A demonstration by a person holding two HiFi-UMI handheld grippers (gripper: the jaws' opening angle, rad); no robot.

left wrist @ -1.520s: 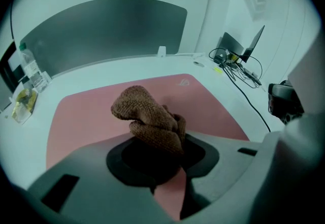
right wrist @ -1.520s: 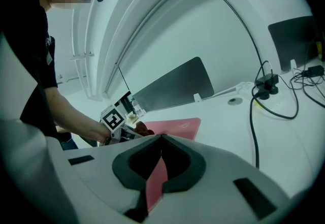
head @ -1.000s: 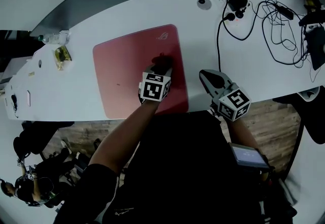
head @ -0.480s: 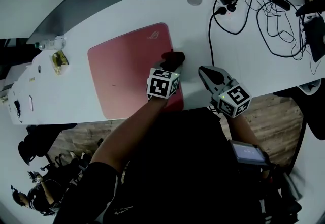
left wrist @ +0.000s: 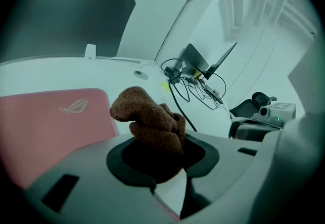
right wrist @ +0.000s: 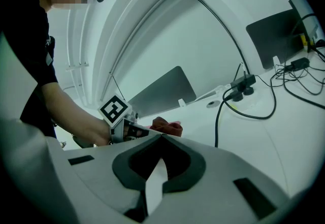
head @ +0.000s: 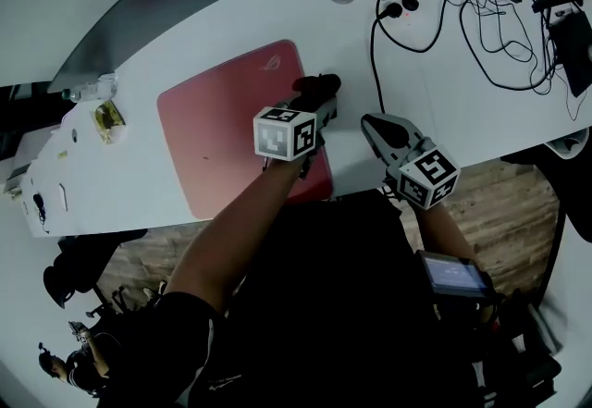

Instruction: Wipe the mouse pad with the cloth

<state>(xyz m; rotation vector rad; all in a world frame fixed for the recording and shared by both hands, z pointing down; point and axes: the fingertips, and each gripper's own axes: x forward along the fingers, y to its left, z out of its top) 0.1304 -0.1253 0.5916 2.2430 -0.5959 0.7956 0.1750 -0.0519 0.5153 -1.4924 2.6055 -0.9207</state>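
Left tool (head: pixel 314 103) clamping cloth (head: pixel 317 82), moved to pad (head: pixel 222 129) edge

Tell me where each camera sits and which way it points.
Head view: on the person's head, looking steeply down at the mouse pad; the left forearm, the left hand-held gripper and the right hand-held gripper show.
Left gripper view: rides that gripper, looking along its jaws, shut on the cloth, toward the cables.
Right gripper view: rides that gripper, looking past its shut jaws at the left forearm.
Shared: all three show the cloth.
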